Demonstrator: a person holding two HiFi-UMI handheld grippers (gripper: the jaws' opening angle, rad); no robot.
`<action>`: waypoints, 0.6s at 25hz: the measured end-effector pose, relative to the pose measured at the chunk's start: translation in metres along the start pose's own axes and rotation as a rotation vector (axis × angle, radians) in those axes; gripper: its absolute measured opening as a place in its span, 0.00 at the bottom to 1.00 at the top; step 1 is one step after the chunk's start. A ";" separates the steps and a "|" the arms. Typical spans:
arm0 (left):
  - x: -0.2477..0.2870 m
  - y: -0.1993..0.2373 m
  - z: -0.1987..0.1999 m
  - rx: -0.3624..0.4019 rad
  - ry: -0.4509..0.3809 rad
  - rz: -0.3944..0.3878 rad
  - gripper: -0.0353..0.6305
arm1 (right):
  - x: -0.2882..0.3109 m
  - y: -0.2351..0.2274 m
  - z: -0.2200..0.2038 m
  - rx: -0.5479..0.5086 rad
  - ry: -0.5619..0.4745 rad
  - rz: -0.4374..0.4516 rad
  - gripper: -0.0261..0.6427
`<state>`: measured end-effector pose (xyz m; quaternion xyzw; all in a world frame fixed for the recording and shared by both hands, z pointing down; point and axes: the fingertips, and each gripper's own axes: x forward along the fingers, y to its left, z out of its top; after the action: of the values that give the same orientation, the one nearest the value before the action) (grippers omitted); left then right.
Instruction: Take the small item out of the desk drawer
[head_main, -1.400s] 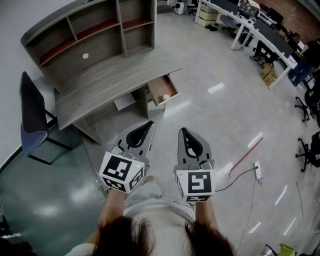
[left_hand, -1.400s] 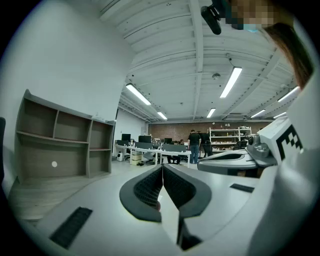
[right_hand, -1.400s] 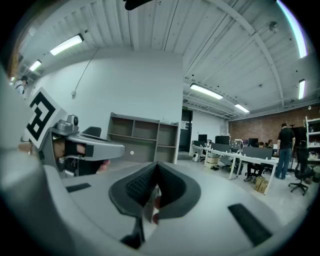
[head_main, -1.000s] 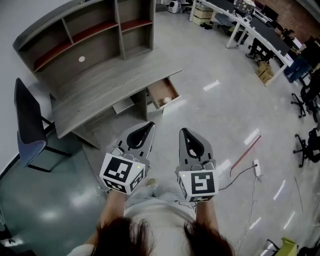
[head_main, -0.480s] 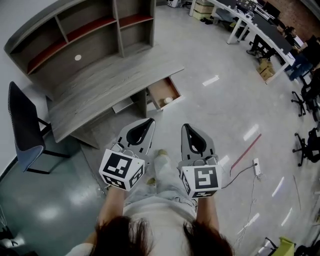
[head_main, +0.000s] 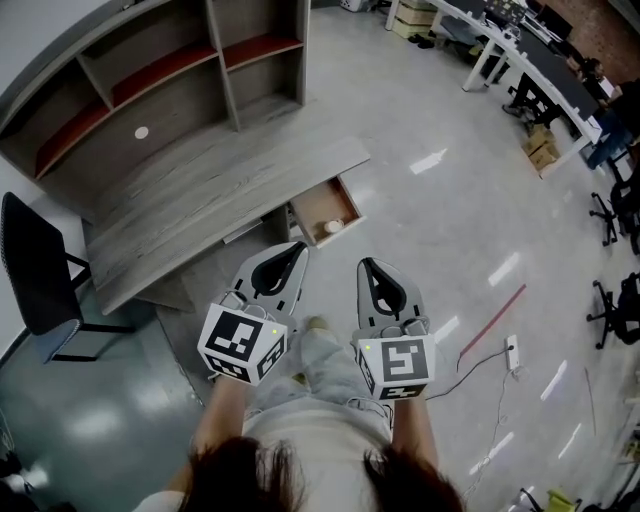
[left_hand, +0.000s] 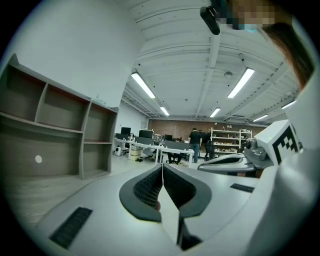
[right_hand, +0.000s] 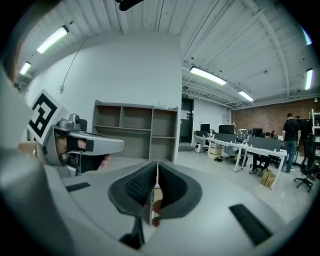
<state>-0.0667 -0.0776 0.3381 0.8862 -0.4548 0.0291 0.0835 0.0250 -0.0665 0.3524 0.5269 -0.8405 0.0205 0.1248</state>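
Right, from the head view I see the desk (head_main: 220, 190) with its shelf unit (head_main: 150, 80) up and to the left, and a black chair (head_main: 32, 268) at its left end. The drawer (head_main: 318, 200) stands pulled out at the desk's right end, and the small item (head_main: 333, 227), a pale round thing, lies in the drawer's front corner. The left gripper (head_main: 297, 249) and the right gripper (head_main: 366, 263) hang side by side over the floor, both short of the drawer and touching nothing.

In the left gripper view, its two ribbed pads meet flat with nothing between them. The shelf unit lies to the left.

In the right gripper view, its jaws are likewise pressed together and empty. I can't see the drawer or the item here.
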 end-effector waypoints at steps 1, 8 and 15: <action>0.010 0.004 0.000 -0.004 0.000 0.004 0.08 | 0.009 -0.006 -0.002 0.000 0.006 0.007 0.08; 0.074 0.031 -0.002 -0.020 -0.004 0.032 0.08 | 0.068 -0.043 -0.019 -0.008 0.059 0.086 0.08; 0.117 0.055 -0.024 -0.029 0.016 0.074 0.08 | 0.116 -0.056 -0.048 -0.033 0.112 0.191 0.08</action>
<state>-0.0419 -0.1988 0.3836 0.8673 -0.4868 0.0325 0.0990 0.0358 -0.1854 0.4202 0.4403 -0.8788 0.0480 0.1777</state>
